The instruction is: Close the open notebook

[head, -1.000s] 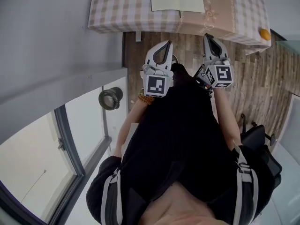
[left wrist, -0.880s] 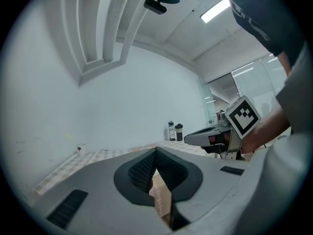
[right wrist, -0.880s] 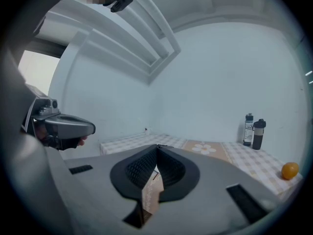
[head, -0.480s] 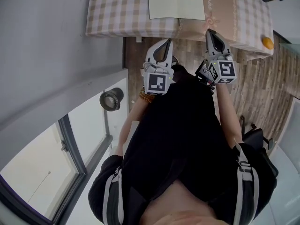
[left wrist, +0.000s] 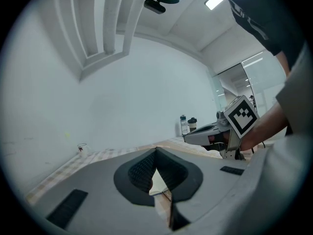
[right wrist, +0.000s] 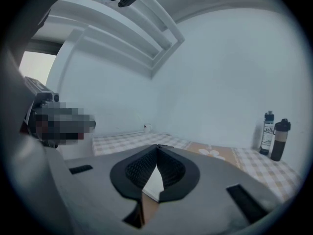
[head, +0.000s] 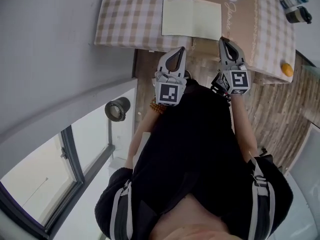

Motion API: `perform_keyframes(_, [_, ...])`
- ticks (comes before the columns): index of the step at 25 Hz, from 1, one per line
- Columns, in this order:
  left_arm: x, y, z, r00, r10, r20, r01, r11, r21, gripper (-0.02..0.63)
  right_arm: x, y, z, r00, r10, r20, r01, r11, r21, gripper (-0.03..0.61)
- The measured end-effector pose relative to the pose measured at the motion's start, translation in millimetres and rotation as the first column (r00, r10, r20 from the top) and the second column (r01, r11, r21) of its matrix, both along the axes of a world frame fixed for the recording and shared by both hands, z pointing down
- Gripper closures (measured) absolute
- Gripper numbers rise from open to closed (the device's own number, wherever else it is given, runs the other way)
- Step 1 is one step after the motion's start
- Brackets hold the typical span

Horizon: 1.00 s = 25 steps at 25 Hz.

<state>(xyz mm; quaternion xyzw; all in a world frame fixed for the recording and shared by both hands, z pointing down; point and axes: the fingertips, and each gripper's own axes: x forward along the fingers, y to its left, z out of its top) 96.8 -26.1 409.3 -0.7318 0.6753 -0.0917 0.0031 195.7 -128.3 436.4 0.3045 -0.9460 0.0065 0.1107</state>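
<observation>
My left gripper (head: 181,49) and right gripper (head: 222,40) have their jaws pressed together and empty, just short of the worktop (head: 125,14). The notebook (head: 192,18) lies open near its edge. With jaws this tight, I may shove the notebook rather than lift a cover.

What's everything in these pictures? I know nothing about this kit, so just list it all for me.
table: one, beige-and-white checked cloth with a tan flowered strip, in front of the person
notebook: one, cream pages, lying open near the table's front edge
bottles: two, one clear and one dark, table's far right corner
small round thing: one, orange, table's right edge
round dark object: one, beside the window at left; unclear what it is
left gripper: one, grey with black-and-white marker cube, shut, empty, short of the notebook
right gripper: one, same colours, shut, empty, beside it
</observation>
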Motion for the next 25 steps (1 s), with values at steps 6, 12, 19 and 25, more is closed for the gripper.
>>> perform_keyframes(6, [-10.7, -11.4, 2.9, 0.995, -0.103, 0.012, 0.103, 0.994, -0.018, 0.601, -21.6, -16.2, 10.5, 0.993, -0.113, -0.048, 0.115, 0.992, 0.045, 0.572])
perform_keyframes(12, [-15.2, -7.1, -4.4, 0.987, -0.157, 0.044, 0.157, 0.987, -0.010, 0.601, -36.4, -19.5, 12.6, 0.987, -0.161, 0.004, 0.160, 0.986, 0.041, 0.572])
perform_keyframes(19, [-28.8, -6.9, -3.7, 0.981, -0.192, 0.000, 0.192, 0.981, -0.034, 0.601, -26.0, -16.1, 11.7, 0.992, -0.120, 0.046, 0.118, 0.992, 0.042, 0.572])
perform_keyframes(25, [-31.2, -43.0, 13.1, 0.994, -0.113, -0.013, 0.112, 0.992, -0.062, 0.601, -0.7, -5.3, 18.2, 0.997, -0.045, -0.066, 0.053, 0.991, 0.119, 0.571])
